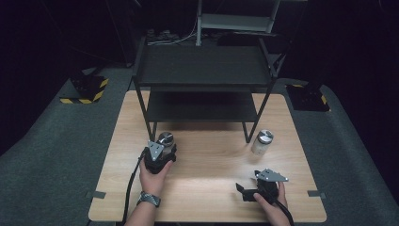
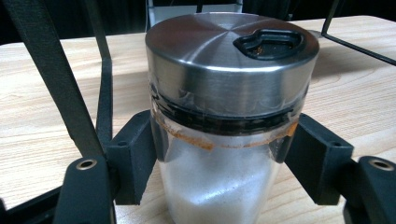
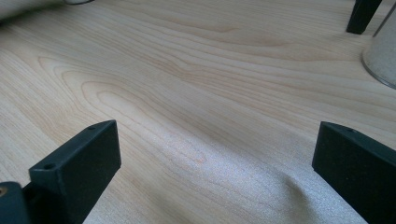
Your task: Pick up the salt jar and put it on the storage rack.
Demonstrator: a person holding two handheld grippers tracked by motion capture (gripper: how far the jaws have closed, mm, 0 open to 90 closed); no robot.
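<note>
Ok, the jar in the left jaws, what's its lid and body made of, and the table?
Jar: lid looks like brushed steel, with radial sheen and a black, likely plastic, flap; body is clear, glass or hard plastic, white grains showing through. Table: pale wood grain, matte, possibly laminate.

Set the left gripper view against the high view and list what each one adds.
Left gripper view: the jar's white grains, an orange residue line under its steel lid, and the left gripper pads pressed on the glass.
High view: a second jar, the open right gripper and the black shelf rack.
Both: the gripped jar and the wooden table.
</note>
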